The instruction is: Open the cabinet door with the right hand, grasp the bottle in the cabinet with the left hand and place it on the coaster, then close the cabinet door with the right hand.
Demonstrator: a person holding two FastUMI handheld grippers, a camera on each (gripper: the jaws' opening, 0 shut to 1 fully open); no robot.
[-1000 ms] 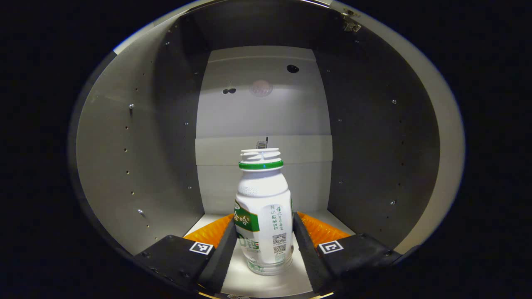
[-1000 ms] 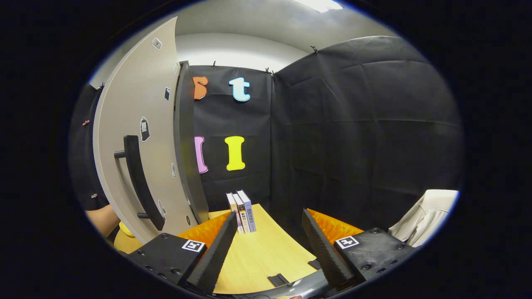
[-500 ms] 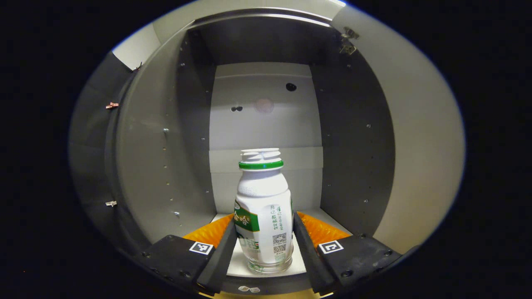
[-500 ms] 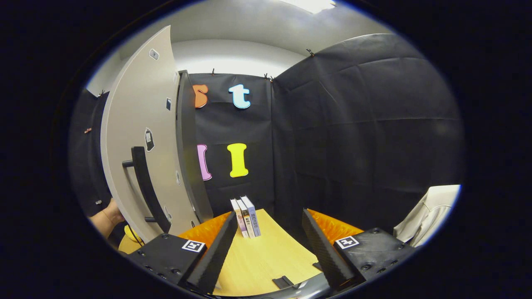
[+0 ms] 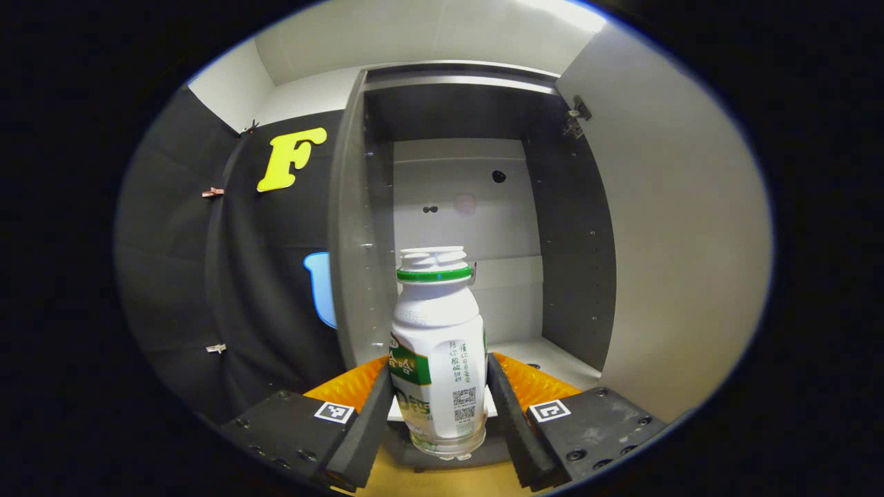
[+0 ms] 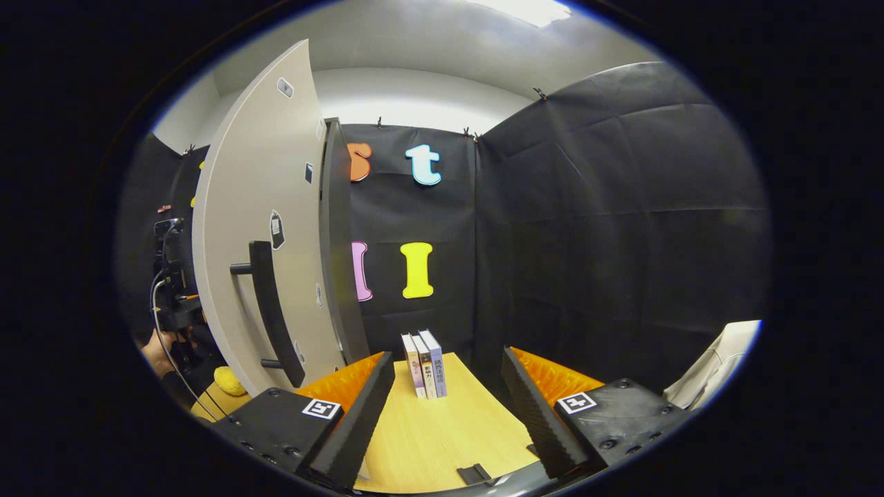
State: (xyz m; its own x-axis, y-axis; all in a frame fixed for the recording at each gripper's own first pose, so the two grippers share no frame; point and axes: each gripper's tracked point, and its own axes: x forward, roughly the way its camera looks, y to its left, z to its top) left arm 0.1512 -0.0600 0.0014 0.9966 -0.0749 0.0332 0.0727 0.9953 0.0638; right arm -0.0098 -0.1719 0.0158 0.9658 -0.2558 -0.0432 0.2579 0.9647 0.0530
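Gripping the bottle (image 5: 438, 345) on both sides, your left gripper (image 5: 439, 407) has its two fingers pressed against the lower body, and the bottle stands upright between them, in front of the cabinet (image 5: 469, 207) opening with its base below the level of the cabinet floor and clear of it. In the left gripper view you look straight into the cabinet: bare back panel, side walls dotted with small holes, a pale shelf floor behind the bottle. The open cabinet door (image 5: 677, 228) stands to the right of the cabinet there, its plain inner face toward you, with a hinge (image 5: 574, 117) at the cabinet's upper right corner.

Your right gripper view gives you the other face of that door (image 6: 262, 228), with its dark bar handle (image 6: 273, 310) running up and down and a few small stickers on the panel. Your right gripper (image 6: 449, 414) is spread wide with nothing between its fingers, and it hangs over the wooden table (image 6: 442, 435), to the right of the door and apart from the handle. Three books (image 6: 425, 362) stand upright on the table beyond the fingers, right of the door's lower edge. Left of the door, past its edge, you can see a hand (image 6: 157, 351) holding the other gripper with a trailing cable, and a small yellow object (image 6: 228, 379) near the door's foot. A pale cloth (image 6: 711, 366) lies at the far right.
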